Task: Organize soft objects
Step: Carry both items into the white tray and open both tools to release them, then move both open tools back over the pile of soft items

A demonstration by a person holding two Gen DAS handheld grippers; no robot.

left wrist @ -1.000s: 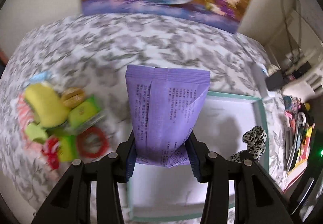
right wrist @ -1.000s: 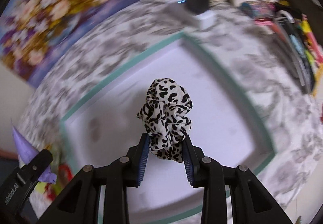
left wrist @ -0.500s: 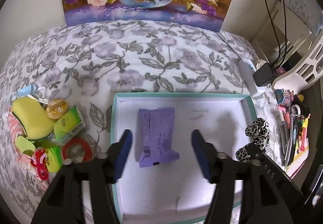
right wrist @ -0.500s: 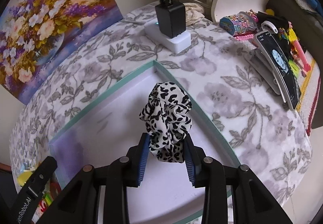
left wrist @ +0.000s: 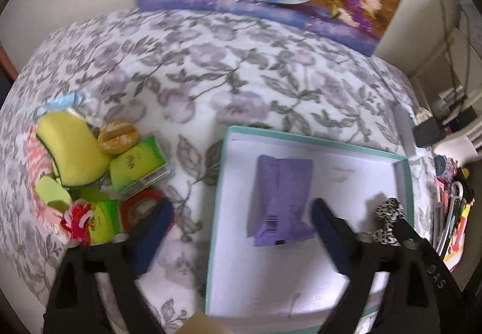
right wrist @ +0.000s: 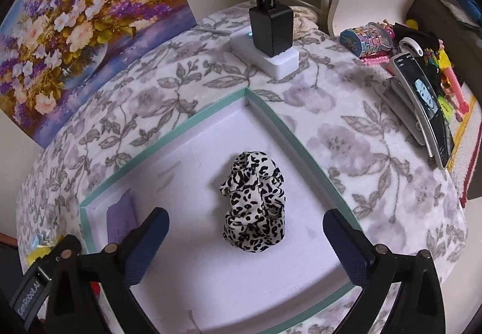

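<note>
Now left wrist view: left gripper (left wrist: 238,231) has swung left since half a second ago — jaws spread wide, holding nothing, one finger over the flowered surface (left wrist: 241,75), the other over the tray (left wrist: 218,183). Purple packet (left wrist: 281,198) lies flat inside the tray, unchanged. Pile of soft items (left wrist: 90,174) sits left of the tray, apart from it. Leopard scrunchie (left wrist: 387,222) shows at the tray's right side.

Right wrist view: right gripper (right wrist: 245,243) was clamped on the leopard scrunchie (right wrist: 254,198) before — jaws now wide apart, scrunchie released, resting on the tray (right wrist: 186,126) floor between the fingers, touching neither. Purple packet (right wrist: 122,222) at the tray's left end.
</note>
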